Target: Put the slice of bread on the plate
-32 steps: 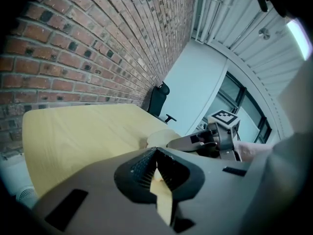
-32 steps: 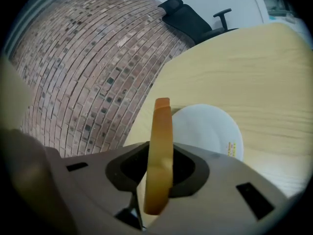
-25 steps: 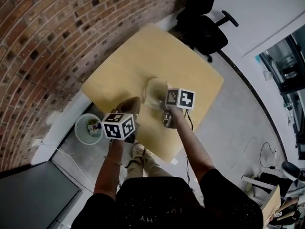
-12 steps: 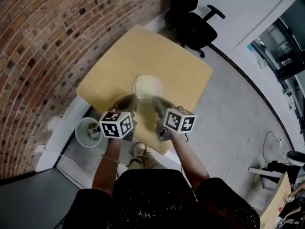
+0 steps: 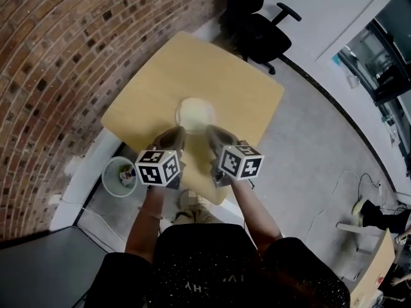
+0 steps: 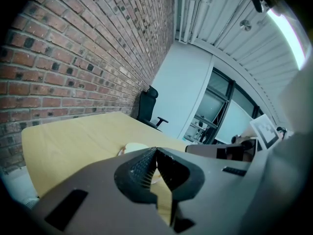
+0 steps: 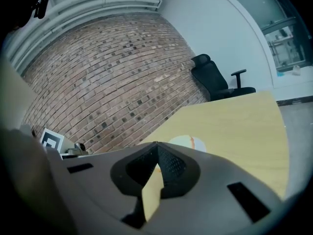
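Observation:
A pale plate [image 5: 196,114] sits mid-table on the yellow wooden table [image 5: 160,76], with a light slice of bread on it; the two are hard to tell apart from above. In the right gripper view the plate [image 7: 186,142] shows an orange-brown crust edge. It also peeks over the jaws as the plate [image 6: 131,147] in the left gripper view. My left gripper [image 5: 174,134] and right gripper [image 5: 211,133] hover side by side just short of the plate, near the table's front edge. Both are shut and empty, tips meeting on the left gripper [image 6: 155,149] and the right gripper [image 7: 156,144].
A black office chair [image 5: 257,18] stands beyond the table's far corner. A white wastebasket [image 5: 118,175] sits on the floor left of the table, beside the brick wall [image 5: 58,50]. Grey floor lies to the right.
The right gripper, which was over the plate, has drawn back towards me and lifted, and its jaws have shut empty. The left gripper shifted slightly.

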Motion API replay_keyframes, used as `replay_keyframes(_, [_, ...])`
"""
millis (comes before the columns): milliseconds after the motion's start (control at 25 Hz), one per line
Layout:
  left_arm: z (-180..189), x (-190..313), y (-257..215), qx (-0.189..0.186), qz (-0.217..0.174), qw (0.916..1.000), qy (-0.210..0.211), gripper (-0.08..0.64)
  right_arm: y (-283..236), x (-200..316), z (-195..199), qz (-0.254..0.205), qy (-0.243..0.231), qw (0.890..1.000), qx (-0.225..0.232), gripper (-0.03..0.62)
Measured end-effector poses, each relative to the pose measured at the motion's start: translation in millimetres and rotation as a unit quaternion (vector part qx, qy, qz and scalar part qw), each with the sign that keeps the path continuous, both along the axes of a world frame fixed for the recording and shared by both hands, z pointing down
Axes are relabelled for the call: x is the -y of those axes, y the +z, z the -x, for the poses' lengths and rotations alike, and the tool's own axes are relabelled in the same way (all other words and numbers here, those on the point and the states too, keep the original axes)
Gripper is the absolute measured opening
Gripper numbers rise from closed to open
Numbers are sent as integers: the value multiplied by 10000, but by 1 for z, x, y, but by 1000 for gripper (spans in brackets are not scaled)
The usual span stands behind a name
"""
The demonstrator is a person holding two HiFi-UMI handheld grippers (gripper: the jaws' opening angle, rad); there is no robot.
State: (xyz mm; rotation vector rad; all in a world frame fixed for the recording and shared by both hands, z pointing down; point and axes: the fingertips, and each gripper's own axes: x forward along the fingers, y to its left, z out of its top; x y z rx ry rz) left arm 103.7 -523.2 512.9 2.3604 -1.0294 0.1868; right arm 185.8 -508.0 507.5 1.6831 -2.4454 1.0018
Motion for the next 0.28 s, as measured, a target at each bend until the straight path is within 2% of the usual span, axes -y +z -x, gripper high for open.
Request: replay_keyframes(280, [2, 2, -7, 157, -126, 9997, -117, 11, -6, -3, -11, 82, 95, 9999, 2, 11])
